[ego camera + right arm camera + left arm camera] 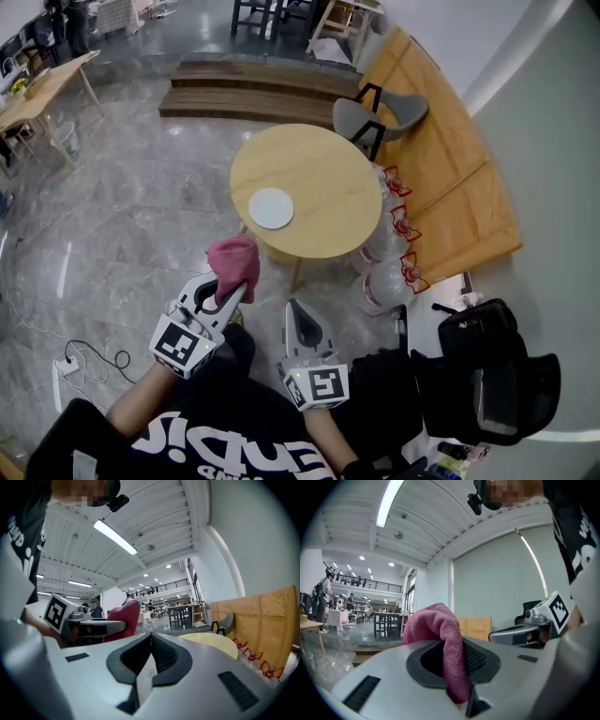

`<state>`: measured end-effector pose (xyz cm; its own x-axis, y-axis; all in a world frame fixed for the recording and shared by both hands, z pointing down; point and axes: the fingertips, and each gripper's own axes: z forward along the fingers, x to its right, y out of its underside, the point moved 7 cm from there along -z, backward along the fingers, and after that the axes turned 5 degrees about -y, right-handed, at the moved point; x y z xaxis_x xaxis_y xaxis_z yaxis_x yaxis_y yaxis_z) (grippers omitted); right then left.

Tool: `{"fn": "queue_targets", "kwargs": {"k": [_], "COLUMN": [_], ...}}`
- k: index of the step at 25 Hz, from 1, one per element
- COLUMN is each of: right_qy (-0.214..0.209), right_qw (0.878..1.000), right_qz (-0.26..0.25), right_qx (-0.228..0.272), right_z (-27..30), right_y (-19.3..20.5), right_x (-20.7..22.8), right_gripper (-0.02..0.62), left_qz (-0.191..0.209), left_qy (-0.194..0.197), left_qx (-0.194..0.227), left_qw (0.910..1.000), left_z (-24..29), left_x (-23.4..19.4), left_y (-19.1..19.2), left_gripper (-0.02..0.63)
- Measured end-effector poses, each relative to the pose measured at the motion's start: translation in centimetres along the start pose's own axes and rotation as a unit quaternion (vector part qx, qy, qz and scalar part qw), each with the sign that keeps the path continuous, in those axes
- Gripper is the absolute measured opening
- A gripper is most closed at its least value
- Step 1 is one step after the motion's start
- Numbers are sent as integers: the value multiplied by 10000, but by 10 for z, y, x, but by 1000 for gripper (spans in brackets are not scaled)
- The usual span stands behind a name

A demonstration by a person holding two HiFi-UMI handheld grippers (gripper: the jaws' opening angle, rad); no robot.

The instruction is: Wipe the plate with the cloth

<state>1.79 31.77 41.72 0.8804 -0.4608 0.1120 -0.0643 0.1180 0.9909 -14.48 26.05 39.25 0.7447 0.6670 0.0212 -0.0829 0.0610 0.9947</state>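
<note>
The plate lies on the table ahead of me, with a chair behind it. Nearer me, the cloth sits in my left hand-held gripper, and the right hand-held gripper is just beside it.

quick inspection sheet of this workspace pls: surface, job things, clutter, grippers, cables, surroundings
surface: round wooden table, bare apart from the plate
job's things: white plate on the table's near left part; pink cloth off the table, in the left gripper
clutter: clear jugs with red handles on the floor, right of the table
grippers: left gripper shut on the cloth; right gripper shut, empty; both short of the table
cables: power strip with a dark cable on the floor, lower left
surroundings: grey chair behind the table, wooden board at right, wooden steps, grey floor
</note>
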Motion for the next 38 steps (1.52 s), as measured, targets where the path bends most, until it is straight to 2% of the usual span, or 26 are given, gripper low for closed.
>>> {"fn": "queue_targets", "kwargs": {"k": [11,18,26,38], "right_qy": [125,365,356,64], "right_qw": [9998,9990,9989,9994], "right_qz": [10,46,80,31], "right_qx": [-170,-264,-296,-348], "right_z": [125,169,200,231], "right_y": [-14,-15,-20,-28], "right_x": [44,70,102,174], "right_gripper": [21,21,21,21], "left_qz": [-184,-285,-251,-292], "left_qy": [378,490,526,154], "left_qx": [-116,-155,-150,-144], "left_qw": [9990,9983,9982,9994], "left_z": [88,128,167,235], "left_x": [-90,-131,-145,-151], "left_y": [6,5,4,-2], "left_gripper": [63,63,63,63]}}
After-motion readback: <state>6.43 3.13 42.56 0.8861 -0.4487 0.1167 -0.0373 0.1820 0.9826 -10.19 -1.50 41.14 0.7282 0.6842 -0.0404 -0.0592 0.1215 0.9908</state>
